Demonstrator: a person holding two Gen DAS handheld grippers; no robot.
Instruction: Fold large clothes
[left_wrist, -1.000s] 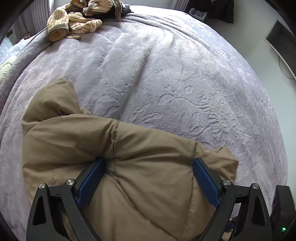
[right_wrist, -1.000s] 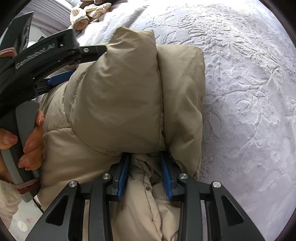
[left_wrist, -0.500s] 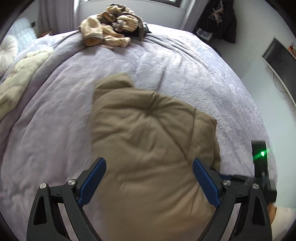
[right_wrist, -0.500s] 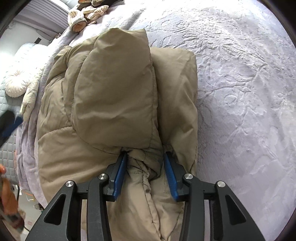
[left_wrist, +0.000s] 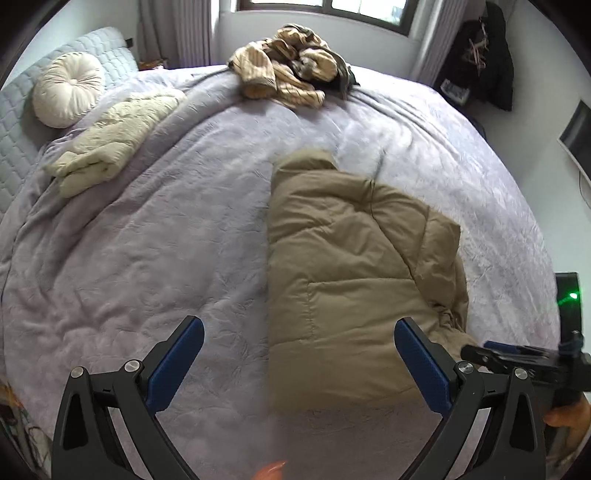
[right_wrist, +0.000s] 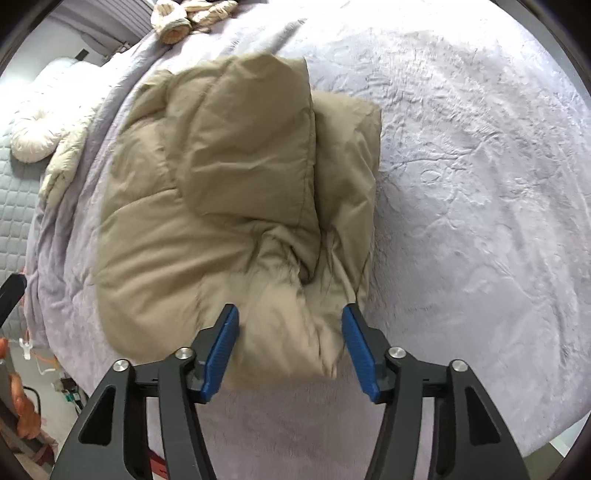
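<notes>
Fingers of the right gripper (right_wrist: 290, 347), blue-padded, are spreading apart over the near end of a tan quilted puffer jacket (right_wrist: 236, 206), the bunched fabric between them but no longer pinched, a release that looks meant to let the folded bundle settle where it lies. Its neighbour, the left gripper (left_wrist: 295, 373), hangs above the bed with its fingers (left_wrist: 175, 365) parting to their widest and nothing in them; one pad frames bare cover, the other the jacket's near corner. Both tools point steeply down, as suits work on a garment laid flat.

Beneath them the jacket rests on a lavender embossed bedspread (left_wrist: 147, 240), doubled over into a thick block near the front edge of the bed, one padded panel lapped over the rest, probably to keep the bulk compact. By the look of it the fold is about done.

Farther off, a folded cream quilted garment (left_wrist: 107, 144) lies beside a round cream cushion (left_wrist: 68, 88) at the grey padded headboard, seemingly finished work set aside. At the far edge a heap of striped beige clothes (left_wrist: 291, 66) waits unfolded below the window.
</notes>
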